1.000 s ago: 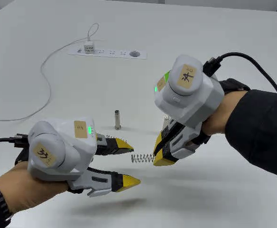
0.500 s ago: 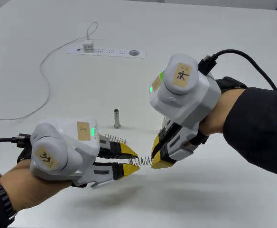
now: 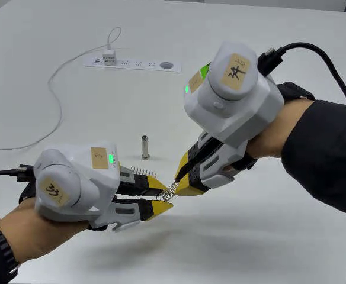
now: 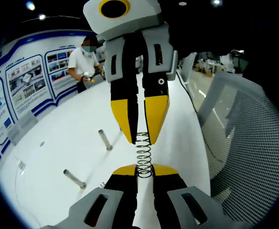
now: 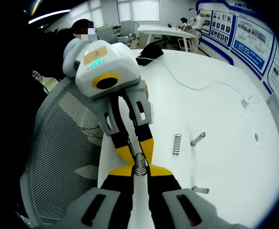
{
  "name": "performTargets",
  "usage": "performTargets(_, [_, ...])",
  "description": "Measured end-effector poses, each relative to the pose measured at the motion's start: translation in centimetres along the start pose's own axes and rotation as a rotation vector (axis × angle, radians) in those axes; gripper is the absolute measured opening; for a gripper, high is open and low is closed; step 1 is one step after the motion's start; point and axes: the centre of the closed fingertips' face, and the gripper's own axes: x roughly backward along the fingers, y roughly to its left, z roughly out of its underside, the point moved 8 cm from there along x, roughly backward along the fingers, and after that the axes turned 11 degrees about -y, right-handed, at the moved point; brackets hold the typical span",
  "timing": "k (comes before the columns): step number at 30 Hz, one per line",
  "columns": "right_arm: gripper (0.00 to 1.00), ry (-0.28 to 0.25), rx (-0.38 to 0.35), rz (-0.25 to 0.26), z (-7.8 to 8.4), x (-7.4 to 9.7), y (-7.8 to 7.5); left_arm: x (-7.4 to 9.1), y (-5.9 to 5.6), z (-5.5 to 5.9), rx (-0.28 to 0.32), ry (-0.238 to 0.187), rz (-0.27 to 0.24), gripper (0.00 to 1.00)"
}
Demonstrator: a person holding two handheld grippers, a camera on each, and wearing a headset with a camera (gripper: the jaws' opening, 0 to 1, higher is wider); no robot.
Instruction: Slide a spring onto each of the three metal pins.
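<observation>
The spring [image 3: 169,191] is shiny metal wire, the table [image 3: 250,236] smooth matt white.

L gripper [image 3: 166,196] jaws, wide apart 1 s ago, now closed on free end of spring [image 3: 169,191]. R gripper [image 3: 180,184] shifted up + left; spring now tilted, looks shorter.

Table [image 3: 268,236], white: power strip [image 3: 133,63] with plugged charger [image 3: 110,57], white cable [image 3: 54,100] at far side; metal pin [image 3: 145,147] upright mid-table; loose spring [image 3: 143,172] lying near it.
</observation>
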Motion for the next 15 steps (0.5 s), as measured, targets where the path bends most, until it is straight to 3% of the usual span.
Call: performTargets(15, [0.15,-0.03,0.0,0.025,0.37,-0.58,-0.75,0.48,0.58,-0.19,0.086,-0.065,-0.035,0.1])
